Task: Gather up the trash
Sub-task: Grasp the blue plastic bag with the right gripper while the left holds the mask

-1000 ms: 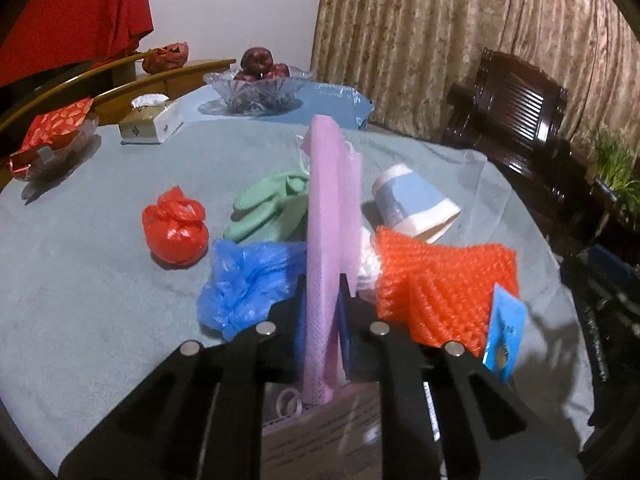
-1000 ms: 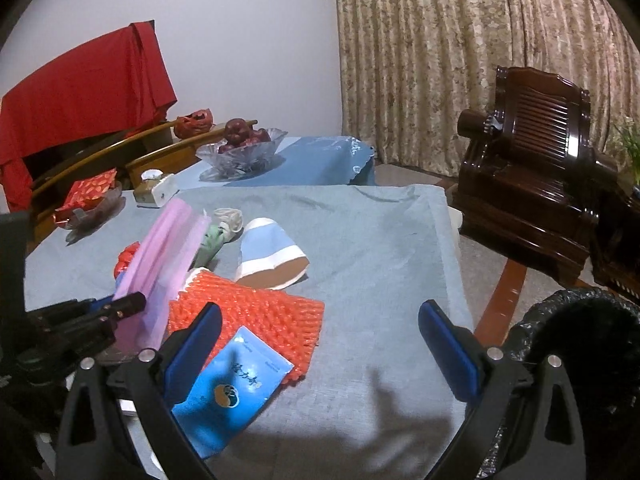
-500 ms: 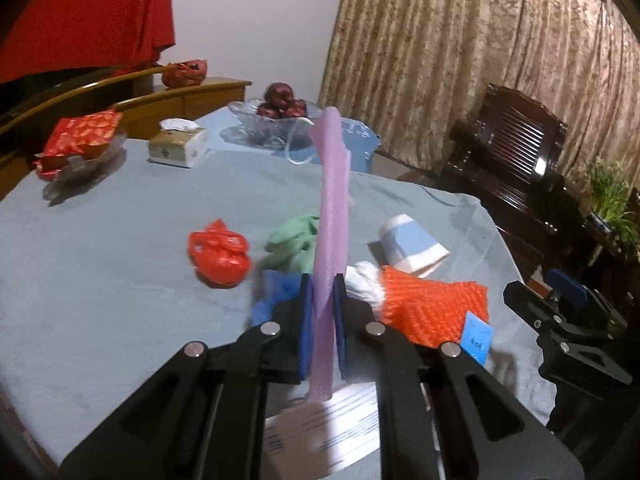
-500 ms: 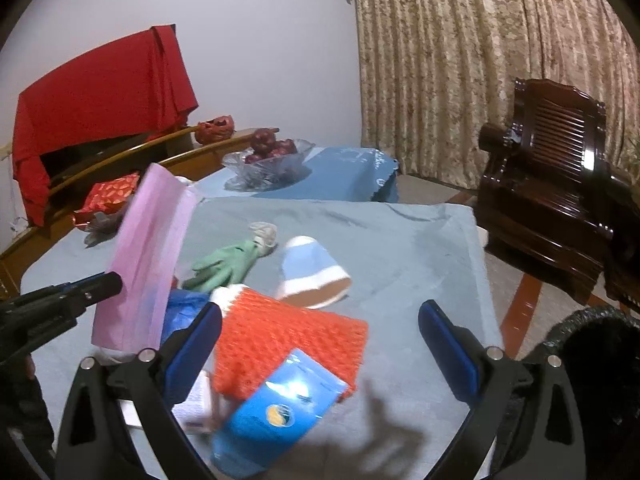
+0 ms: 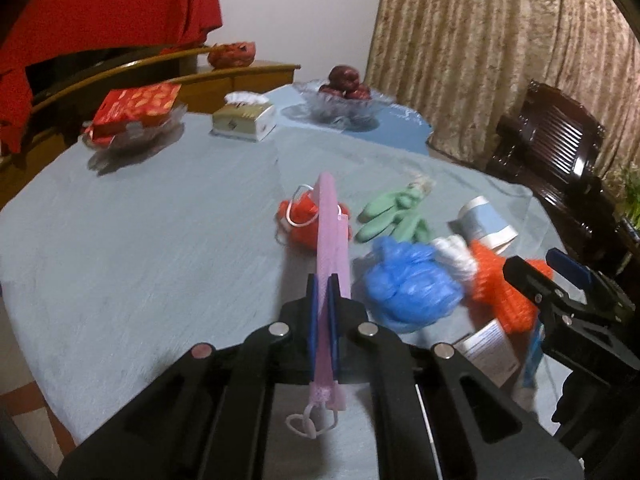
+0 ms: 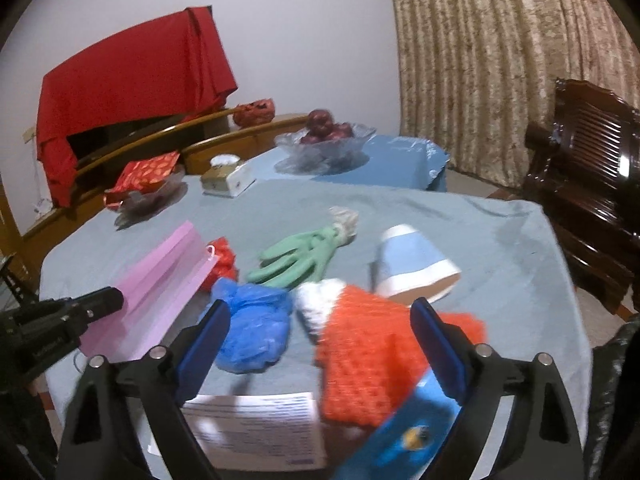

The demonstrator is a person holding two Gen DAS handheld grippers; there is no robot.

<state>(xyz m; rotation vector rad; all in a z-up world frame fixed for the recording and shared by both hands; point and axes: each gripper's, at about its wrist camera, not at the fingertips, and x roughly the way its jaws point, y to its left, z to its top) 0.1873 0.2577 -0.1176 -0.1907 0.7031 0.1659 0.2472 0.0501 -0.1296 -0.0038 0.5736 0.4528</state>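
My left gripper (image 5: pixel 322 286) is shut on a pink face mask (image 5: pixel 330 236) and holds it above the table; the mask shows flat in the right wrist view (image 6: pixel 160 292). My right gripper (image 6: pixel 320 328) is open and empty above an orange foam net (image 6: pixel 368 360). Trash lies on the grey tablecloth (image 6: pixel 480 240): a blue plastic bag (image 6: pixel 256 328), a green glove (image 6: pixel 300 256), a red crumpled bag (image 5: pixel 296 220), a paper cup (image 6: pixel 416 264), a blue sachet (image 6: pixel 404 444) and a white printed box (image 6: pixel 260 424).
A glass fruit bowl (image 6: pixel 324 140), a tissue box (image 6: pixel 228 178) and a dish with a red packet (image 6: pixel 144 184) stand at the table's far side. A dark wooden chair (image 6: pixel 588 168) is at the right. A black bin bag (image 6: pixel 616 392) is at the lower right.
My left gripper has swung left and back with the pink mask. My right gripper has moved left over the orange net and blue sachet.
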